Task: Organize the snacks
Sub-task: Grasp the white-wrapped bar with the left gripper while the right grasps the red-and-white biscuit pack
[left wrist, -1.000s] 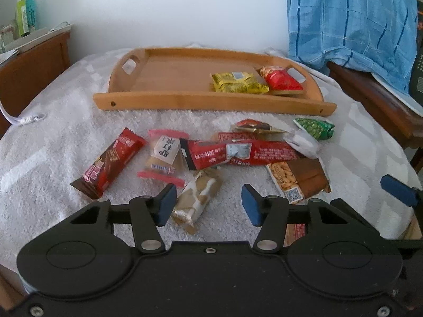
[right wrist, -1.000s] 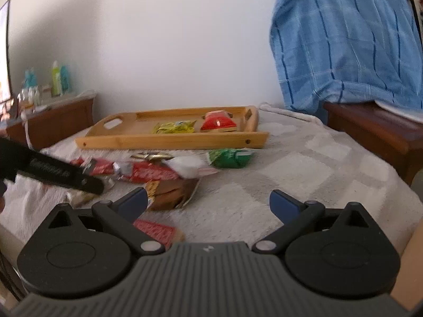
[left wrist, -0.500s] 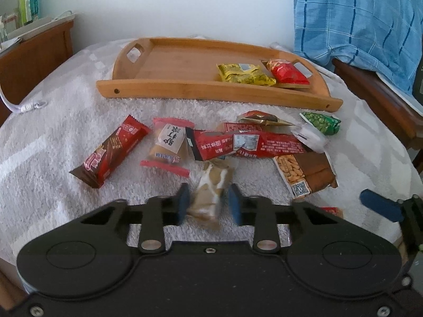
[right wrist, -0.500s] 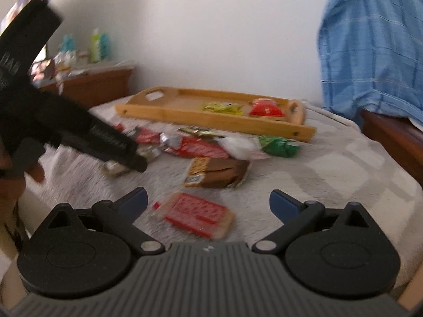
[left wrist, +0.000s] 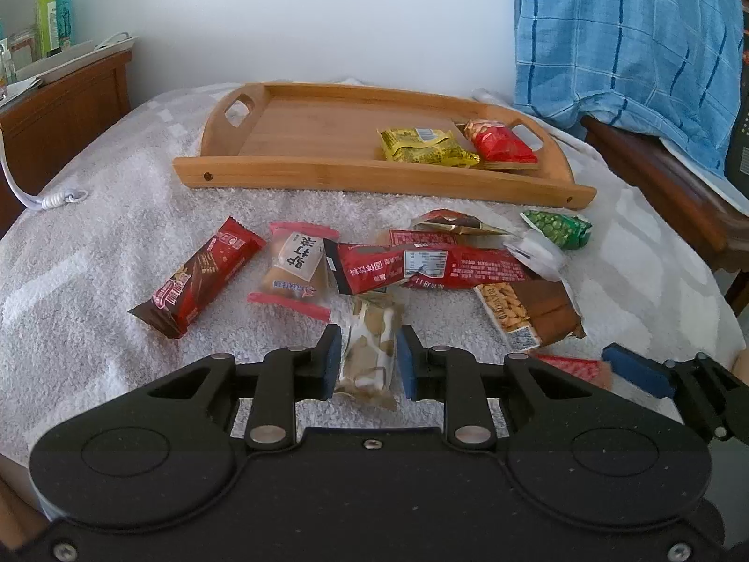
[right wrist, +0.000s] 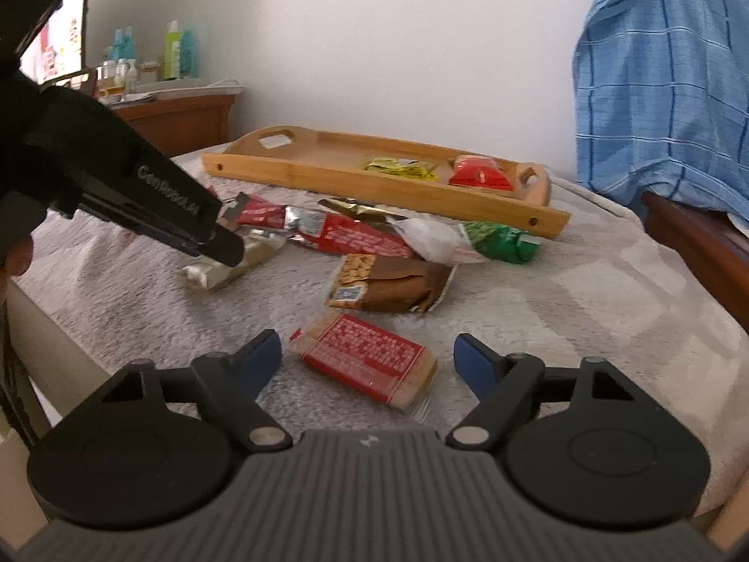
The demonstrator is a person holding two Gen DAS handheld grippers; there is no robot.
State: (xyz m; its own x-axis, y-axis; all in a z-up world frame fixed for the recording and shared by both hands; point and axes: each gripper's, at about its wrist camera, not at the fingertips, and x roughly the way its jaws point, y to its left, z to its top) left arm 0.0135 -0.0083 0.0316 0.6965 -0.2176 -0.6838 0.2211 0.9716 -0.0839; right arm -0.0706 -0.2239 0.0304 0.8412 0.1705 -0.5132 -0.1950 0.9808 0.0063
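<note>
My left gripper (left wrist: 367, 363) is shut on a beige and white snack bar (left wrist: 370, 346) that lies on the white towel; it also shows in the right wrist view (right wrist: 234, 260) under the left gripper's finger (right wrist: 206, 234). My right gripper (right wrist: 367, 358) is open, straddling a red-labelled cracker pack (right wrist: 365, 358) near the front edge. A wooden tray (left wrist: 299, 173) at the back holds a yellow packet (left wrist: 423, 147) and a red packet (left wrist: 503, 147). Several snacks lie between, among them a long red bar (left wrist: 430, 269) and a green packet (left wrist: 557, 229).
A dark red chocolate bar (left wrist: 196, 278) and a pink-edged cake pack (left wrist: 295, 267) lie left of the pile, a brown peanut pack (left wrist: 529, 311) right. A chair with a blue checked cloth (left wrist: 627, 42) stands right, a wooden cabinet (left wrist: 61, 98) left.
My left gripper has closed onto the beige snack bar. My right gripper has swung down and left until the red cracker pack lies between its open fingers.
</note>
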